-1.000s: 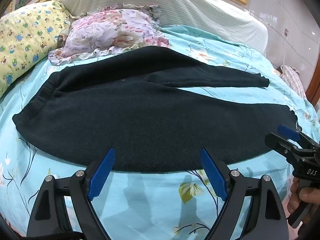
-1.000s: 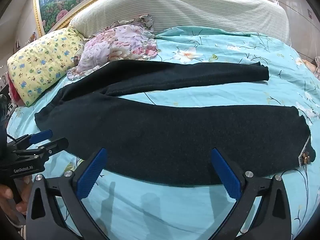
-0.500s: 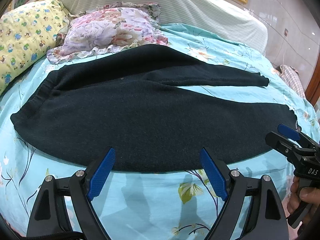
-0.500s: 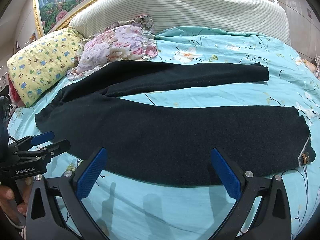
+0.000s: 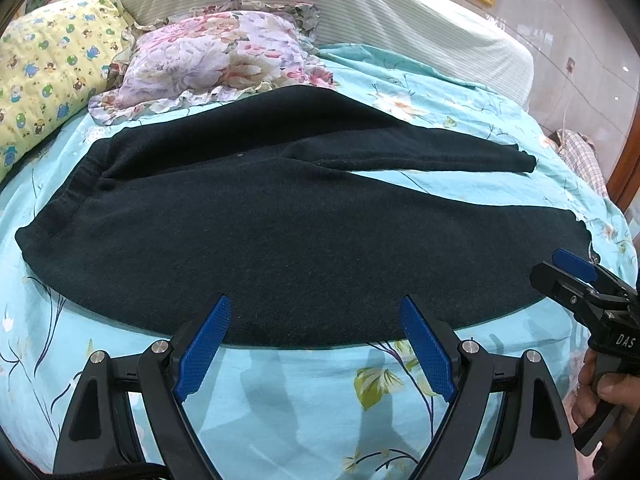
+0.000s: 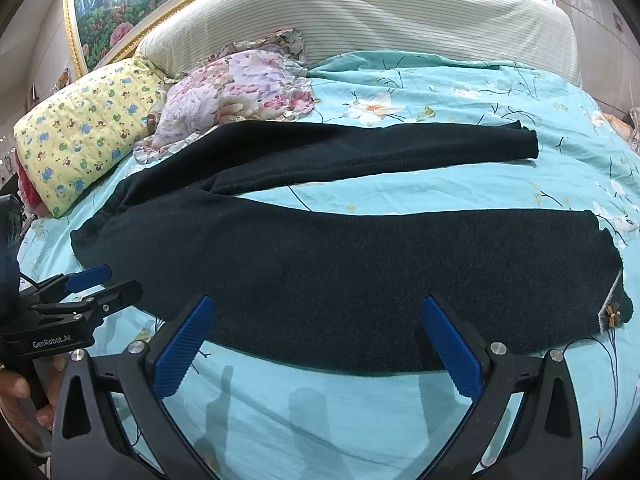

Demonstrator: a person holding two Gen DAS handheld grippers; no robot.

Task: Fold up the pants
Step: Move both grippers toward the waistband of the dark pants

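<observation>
Dark pants (image 5: 280, 232) lie spread flat on the turquoise floral bedsheet, waistband to the left, both legs running right and splayed apart; they also show in the right wrist view (image 6: 360, 268). My left gripper (image 5: 316, 316) is open and empty, hovering at the near edge of the seat and thigh. My right gripper (image 6: 316, 316) is open and empty at the near edge of the near leg. The near leg's cuff (image 6: 612, 304) has a small flower trim. Each gripper shows in the other's view, the right one (image 5: 576, 280) and the left one (image 6: 100, 284).
A yellow cartoon-print pillow (image 6: 84, 136) and a floral pillow (image 6: 240, 92) lie at the head of the bed, against a striped headboard (image 6: 360, 12). The floral pillow touches the far edge of the pants. Bare sheet (image 6: 440, 192) lies between the legs.
Both grippers have moved slightly closer to the near edge of the pants. The pants have not moved and both grippers stay open.
</observation>
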